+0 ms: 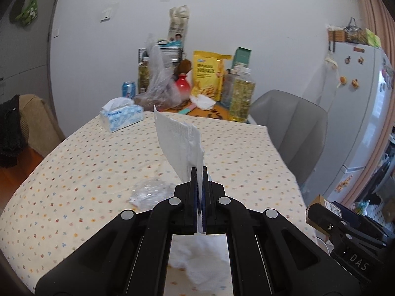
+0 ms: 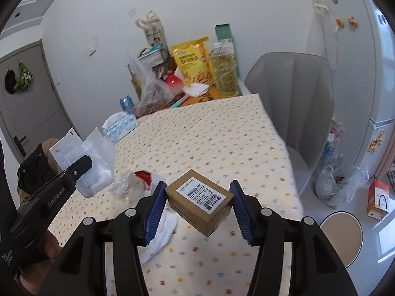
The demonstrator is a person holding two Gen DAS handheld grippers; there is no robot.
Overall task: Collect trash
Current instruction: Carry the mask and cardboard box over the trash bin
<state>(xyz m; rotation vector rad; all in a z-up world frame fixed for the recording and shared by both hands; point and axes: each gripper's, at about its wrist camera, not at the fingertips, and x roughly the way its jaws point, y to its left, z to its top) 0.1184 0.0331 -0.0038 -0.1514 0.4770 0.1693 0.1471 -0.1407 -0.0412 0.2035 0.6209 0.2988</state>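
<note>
My left gripper (image 1: 199,171) is shut on a flat white paper packet (image 1: 180,143) that sticks up above the dotted tablecloth (image 1: 86,162); it also shows in the right wrist view (image 2: 84,157). My right gripper (image 2: 197,192) is shut on a small cardboard box (image 2: 200,201) with a white label, held above the table; the box also shows in the left wrist view (image 1: 321,206). A crumpled clear wrapper (image 1: 150,193) lies on the cloth left of the left gripper. A crumpled white tissue (image 2: 163,234) and a red-and-clear wrapper (image 2: 138,180) lie below the right gripper.
A blue tissue box (image 1: 122,114) stands at the table's far left. Food bags, oil bottles, a can and a plastic bag crowd the far end (image 1: 197,83). A grey chair (image 2: 293,93) stands on the right, with a filled plastic bag (image 2: 335,185) and a round stool (image 2: 343,234) on the floor.
</note>
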